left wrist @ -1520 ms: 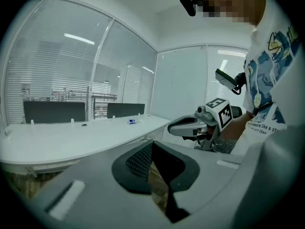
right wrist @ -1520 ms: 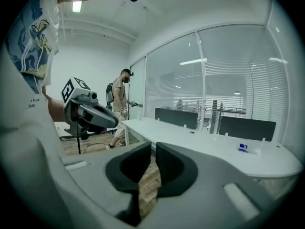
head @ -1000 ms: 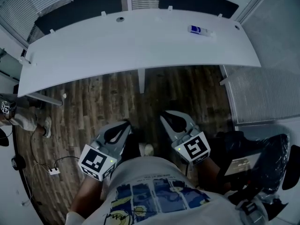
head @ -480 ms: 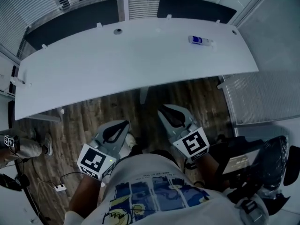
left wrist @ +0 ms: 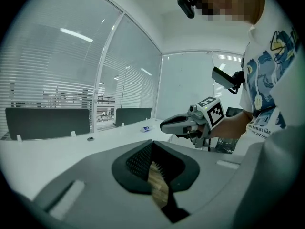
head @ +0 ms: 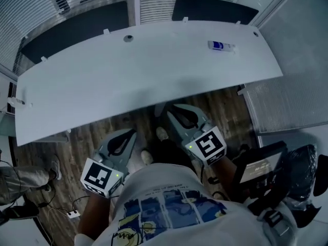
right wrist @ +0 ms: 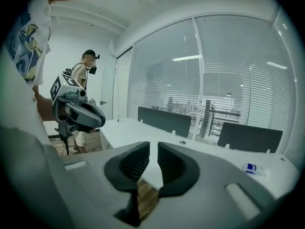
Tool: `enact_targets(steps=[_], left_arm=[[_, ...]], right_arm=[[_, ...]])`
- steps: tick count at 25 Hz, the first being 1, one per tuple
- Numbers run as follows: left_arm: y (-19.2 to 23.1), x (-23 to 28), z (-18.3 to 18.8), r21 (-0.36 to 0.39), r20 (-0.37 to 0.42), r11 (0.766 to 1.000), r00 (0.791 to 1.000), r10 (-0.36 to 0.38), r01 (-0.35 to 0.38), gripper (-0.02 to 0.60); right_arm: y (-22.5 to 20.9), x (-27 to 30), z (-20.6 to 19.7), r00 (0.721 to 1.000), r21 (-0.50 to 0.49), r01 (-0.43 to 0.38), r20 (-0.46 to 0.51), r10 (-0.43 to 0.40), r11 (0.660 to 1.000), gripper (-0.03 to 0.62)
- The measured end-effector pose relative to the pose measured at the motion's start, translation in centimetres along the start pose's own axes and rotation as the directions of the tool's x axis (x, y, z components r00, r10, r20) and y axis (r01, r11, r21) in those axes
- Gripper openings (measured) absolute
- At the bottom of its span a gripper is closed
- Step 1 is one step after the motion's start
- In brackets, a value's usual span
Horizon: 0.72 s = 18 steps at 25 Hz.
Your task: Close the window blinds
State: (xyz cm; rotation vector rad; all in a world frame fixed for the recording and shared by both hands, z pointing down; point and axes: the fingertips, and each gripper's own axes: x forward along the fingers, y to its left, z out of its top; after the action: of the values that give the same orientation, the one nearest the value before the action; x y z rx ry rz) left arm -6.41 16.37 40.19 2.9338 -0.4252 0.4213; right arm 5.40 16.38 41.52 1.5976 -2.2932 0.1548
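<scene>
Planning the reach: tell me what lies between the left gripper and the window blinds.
Head view: the white desk, then the dark divider panel on its far edge, separate the left gripper from the blinds.

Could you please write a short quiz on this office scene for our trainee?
1. True or false: the long white desk is bare.
2. What stands along its far edge? A dark partition panels; B monitors; C plants.
3. Where do the white slatted window blinds hang?
Key: 1 false, a small blue-and-white item lies on it; 2 A; 3 beyond the desk, behind the panels.
</scene>
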Motion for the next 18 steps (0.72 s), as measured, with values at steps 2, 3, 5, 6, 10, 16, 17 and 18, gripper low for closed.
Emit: enact_targets(steps=[2,3,5,6,10,16,17,18], left_arm=[[1.0,0.4,0.1,-0.009,0.0,1.0,1.0,0.009,-0.009,0.003],[1.6,0.7,0.4,-0.01,0.004,1.0,1.0,0.014,-0.014,0.003],[2.9,1.6,1.5,-0.011,0.013,1.0,1.0,0.028,-0.027,0.003],[3.5,2.0,2.1,-0.014,0.015,0.999,0.999,0.036,-0.036,0.003],[6.2,4.1,3.8,-0.026,0.014,0.997,0.997,0.073,-0.072,0.003],[10.5,6.7,5.0,-0.039,0.034,0.991,0.991,0.129,-0.128,0.003],[11.1,7.0,5.5,-0.036,0.038,0.99,0.989,0.14,-0.139,0.003],[11.8,7.3,5.9,-0.031,0.042,0.989,0.988,0.149,-0.148,0.003]], right_arm=[[-0.9,1.3,0.3,1.0,-0.006,-0.008,-0.004,0.008,1.0,0.037],[-1.4,2.0,0.5,1.0,-0.01,-0.012,-0.003,0.012,1.0,0.037],[-2.7,3.4,1.5,1.0,-0.018,-0.023,0.0,0.023,1.0,0.037],[-3.5,4.1,2.0,1.0,-0.022,-0.03,0.003,0.03,0.999,0.037],[-6.8,7.6,3.6,0.998,-0.047,-0.065,0.012,0.066,0.997,0.037],[-11.9,13.2,5.8,0.995,-0.075,-0.091,0.032,0.094,0.993,0.037],[-12.8,14.1,6.1,0.995,-0.08,-0.09,0.034,0.093,0.993,0.037],[-13.9,15.0,6.3,0.996,-0.087,-0.084,0.035,0.088,0.993,0.037]])
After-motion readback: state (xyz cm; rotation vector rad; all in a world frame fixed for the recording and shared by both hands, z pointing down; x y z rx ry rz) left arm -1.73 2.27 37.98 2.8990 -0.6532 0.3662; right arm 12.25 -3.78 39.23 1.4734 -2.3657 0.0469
